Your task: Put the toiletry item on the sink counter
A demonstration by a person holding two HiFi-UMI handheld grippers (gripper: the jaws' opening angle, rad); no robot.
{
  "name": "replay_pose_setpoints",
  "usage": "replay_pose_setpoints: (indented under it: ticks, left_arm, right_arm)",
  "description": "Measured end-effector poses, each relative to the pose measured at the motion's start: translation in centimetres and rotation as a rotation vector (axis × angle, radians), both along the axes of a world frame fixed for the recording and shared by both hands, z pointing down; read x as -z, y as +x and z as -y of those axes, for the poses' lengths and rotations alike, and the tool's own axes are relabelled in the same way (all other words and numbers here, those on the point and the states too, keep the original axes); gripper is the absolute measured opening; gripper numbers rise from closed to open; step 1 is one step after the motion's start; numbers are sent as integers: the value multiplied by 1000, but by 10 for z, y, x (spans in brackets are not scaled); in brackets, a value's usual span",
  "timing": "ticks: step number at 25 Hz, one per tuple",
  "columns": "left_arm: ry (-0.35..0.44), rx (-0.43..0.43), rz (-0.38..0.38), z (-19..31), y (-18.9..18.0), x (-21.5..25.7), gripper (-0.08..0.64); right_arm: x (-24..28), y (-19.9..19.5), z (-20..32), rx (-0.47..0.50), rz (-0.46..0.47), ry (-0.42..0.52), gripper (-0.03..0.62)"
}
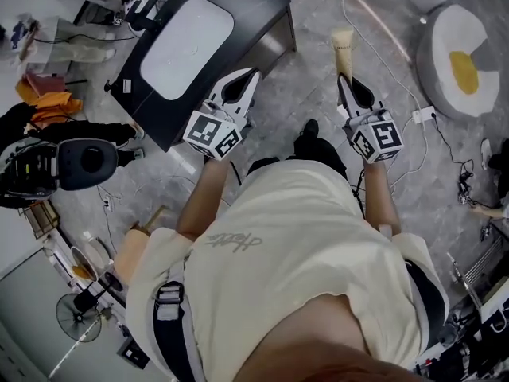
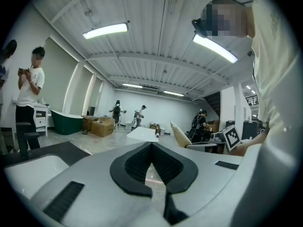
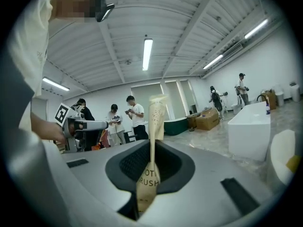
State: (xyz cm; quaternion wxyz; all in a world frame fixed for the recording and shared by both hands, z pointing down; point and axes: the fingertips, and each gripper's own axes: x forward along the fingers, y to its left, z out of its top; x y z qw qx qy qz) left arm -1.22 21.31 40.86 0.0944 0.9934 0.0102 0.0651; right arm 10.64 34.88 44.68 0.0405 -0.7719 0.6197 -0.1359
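My right gripper (image 3: 150, 148) is clamped on the beige toothbrush packet (image 3: 156, 115). The packet stands up out of the jaws, over the grey floor (image 1: 306, 86) and to the right of the black sink counter (image 1: 266, 6). My left gripper (image 2: 151, 148) has its jaws pressed together with nothing between them. Its tip sits by the counter's near edge, beside the white basin (image 1: 187, 46).

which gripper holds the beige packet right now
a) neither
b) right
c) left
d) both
b: the right gripper is shut on the packet, which sticks out past its tips; the left gripper is shut with nothing in it.
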Motion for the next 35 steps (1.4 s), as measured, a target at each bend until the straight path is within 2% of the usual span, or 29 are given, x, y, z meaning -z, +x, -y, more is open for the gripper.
replay_pose_setpoints:
  ticks: [3, 6, 10, 15, 19, 24, 28, 35]
  left_arm:
    - [-48, 54, -6, 8, 20, -1, 3]
    - [-107, 93, 6, 9, 25, -9, 3]
    - [-95, 116, 54, 19, 24, -21, 3]
    - [-86, 156, 28, 41, 31, -21, 3]
    - [-117, 135, 17, 53, 38, -31, 3]
    - [-116, 122, -19, 82, 59, -30, 3]
    - [-97, 138, -53, 123, 74, -25, 3]
    - [-95, 160, -39, 209, 81, -29, 3]
  right_arm:
    - [-1, 24, 8, 36, 6, 1, 26]
    - [-5, 33, 16, 73, 27, 6, 26]
    - [-14, 33, 28, 112, 59, 4, 26]
    - [-29, 29, 42, 146, 80, -28, 26]
    - [-26, 30, 54, 141, 61, -43, 26]
    - [-25, 39, 69, 125, 50, -79, 26]
    - [-20, 50, 109, 145, 25, -92, 26]
    - [4, 58, 206, 181, -28, -85, 26]
